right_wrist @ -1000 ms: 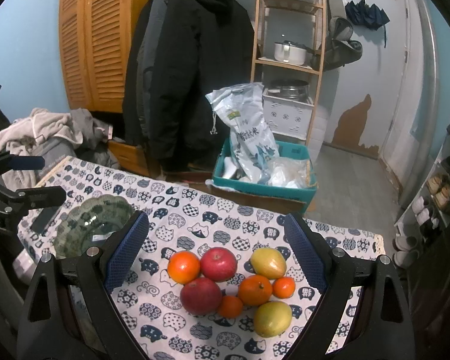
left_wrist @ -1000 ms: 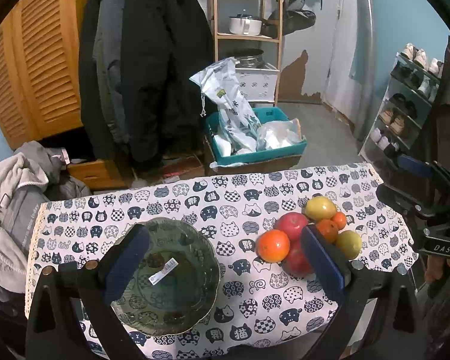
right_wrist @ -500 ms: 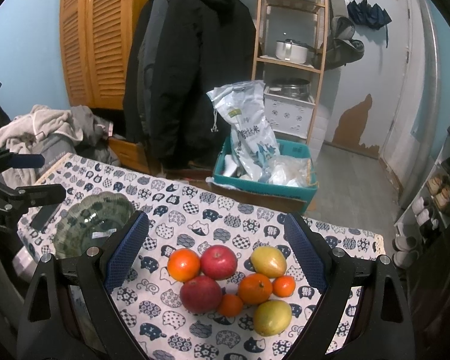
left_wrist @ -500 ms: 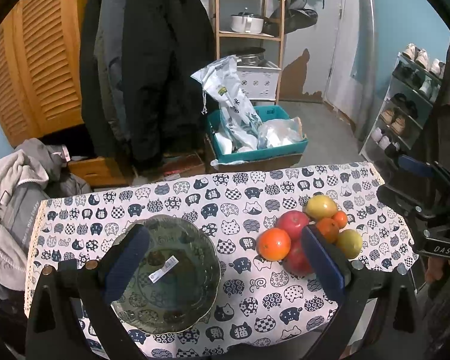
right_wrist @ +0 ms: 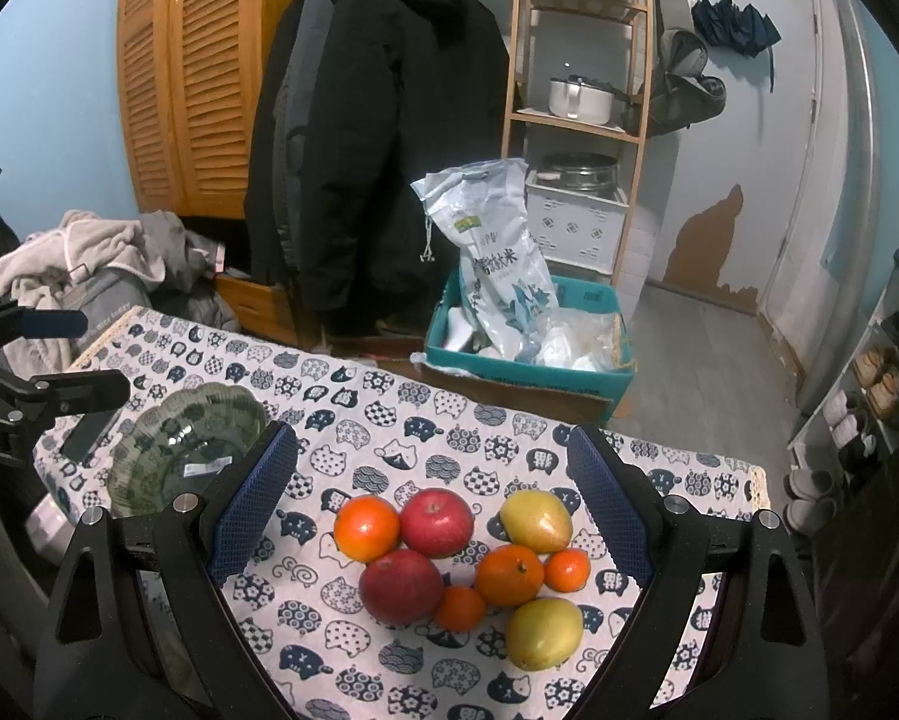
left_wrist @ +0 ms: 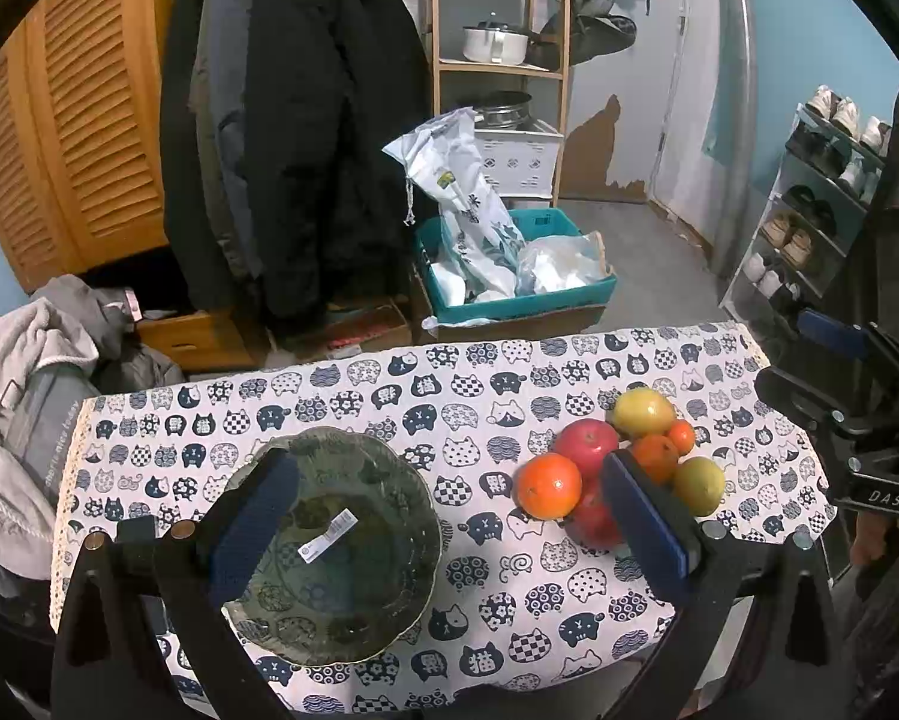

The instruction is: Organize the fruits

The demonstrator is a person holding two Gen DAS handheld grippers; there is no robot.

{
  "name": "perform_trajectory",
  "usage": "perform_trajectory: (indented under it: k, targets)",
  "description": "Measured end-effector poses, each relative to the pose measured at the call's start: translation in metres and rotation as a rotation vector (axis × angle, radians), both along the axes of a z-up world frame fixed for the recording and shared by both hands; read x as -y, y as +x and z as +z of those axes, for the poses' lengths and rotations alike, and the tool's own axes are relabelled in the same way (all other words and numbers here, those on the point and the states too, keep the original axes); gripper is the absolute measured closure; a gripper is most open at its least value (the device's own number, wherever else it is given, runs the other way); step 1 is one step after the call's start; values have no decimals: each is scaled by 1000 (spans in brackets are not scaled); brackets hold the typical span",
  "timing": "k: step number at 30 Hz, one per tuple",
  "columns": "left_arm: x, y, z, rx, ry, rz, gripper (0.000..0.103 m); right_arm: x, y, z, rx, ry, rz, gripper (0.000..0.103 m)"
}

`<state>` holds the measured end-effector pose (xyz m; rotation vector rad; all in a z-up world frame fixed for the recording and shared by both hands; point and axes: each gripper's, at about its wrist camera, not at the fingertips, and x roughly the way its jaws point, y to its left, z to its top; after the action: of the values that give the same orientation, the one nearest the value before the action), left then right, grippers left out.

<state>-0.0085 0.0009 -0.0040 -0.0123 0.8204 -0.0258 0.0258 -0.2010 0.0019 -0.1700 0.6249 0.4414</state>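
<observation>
Left wrist view: L gripper hangs over the table w/ jaws spread wide, nothing between the blue pads. Green bowl sits on the cat-print cloth at near left, partly behind the left pad; a white sticker lies inside it. Fruit pile is to the right, well apart from the bowl: big orange nearest the bowl, red apple just behind it, 2nd apple half hidden by the right pad. Far end: yellow pear, w/ a small tangerine touching it. 2nd pear at the right edge of the pile. R gripper shows at far right, off the table edge; its jaws look apart.

Right wrist view: R gripper also wide open, empty, pads framing the pile. 7 fruits, all on the cloth, bunched & touching: orange + apple in the far row, pear right of them; near row has apple, a small tangerine, mid orange, tangerine; pear nearest. Bowl at far left, no fruit in it. L gripper pokes in from the left edge, beside the bowl. Beyond the table: black coat, teal crate w/ a rice bag.
</observation>
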Motion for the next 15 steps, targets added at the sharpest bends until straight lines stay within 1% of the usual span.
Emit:
perform_trajectory:
  k: [6, 15]
  targets:
    - [0, 2, 1, -4, 8, 5, 1, 0, 1, 2, -1, -2, 0, 13]
    - [-1, 5, 1, -16, -8, -4, 1, 4, -1, -2, 0, -1, -4, 13]
